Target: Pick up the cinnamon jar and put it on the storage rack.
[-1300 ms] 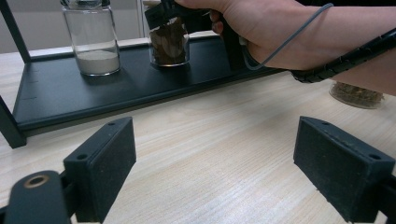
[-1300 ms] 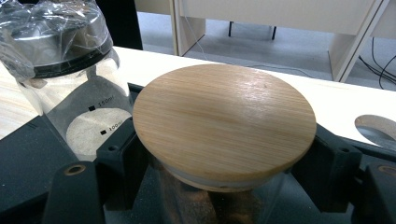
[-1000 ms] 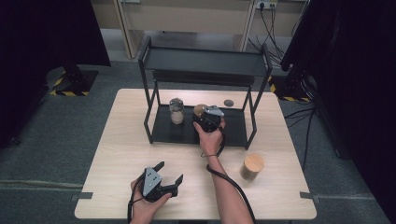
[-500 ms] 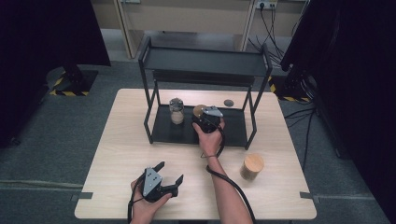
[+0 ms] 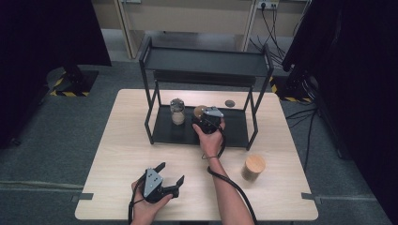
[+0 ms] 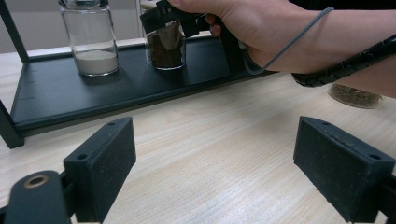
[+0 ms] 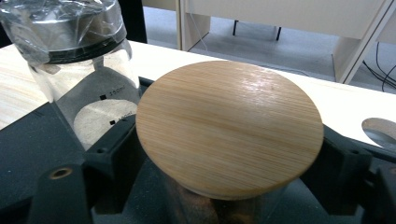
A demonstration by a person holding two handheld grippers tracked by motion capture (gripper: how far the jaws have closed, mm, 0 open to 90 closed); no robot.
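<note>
Currently my right gripper (image 5: 205,117) sits centre frame in the high view, over the lower shelf of the black metal two-tier rack (image 5: 234,133). Its jaws have just been opening and now flank the glass jar with the round bamboo lid and dark brown contents (image 7: 229,126). In the right gripper view, I think a thin gap shows between pads and glass, though the lid hides the contact, so I call it released. The jar stands upright on the shelf, just right of the clear glass jar of white powder with a plastic-wrapped top (image 5: 177,111).

My left gripper (image 5: 170,180) rests at lower centre-left over the pale wooden table (image 5: 122,140), jaws spread wide, nothing between them. A second bamboo-lidded jar (image 5: 254,168) stands lower right on the table, well apart from the rack.
</note>
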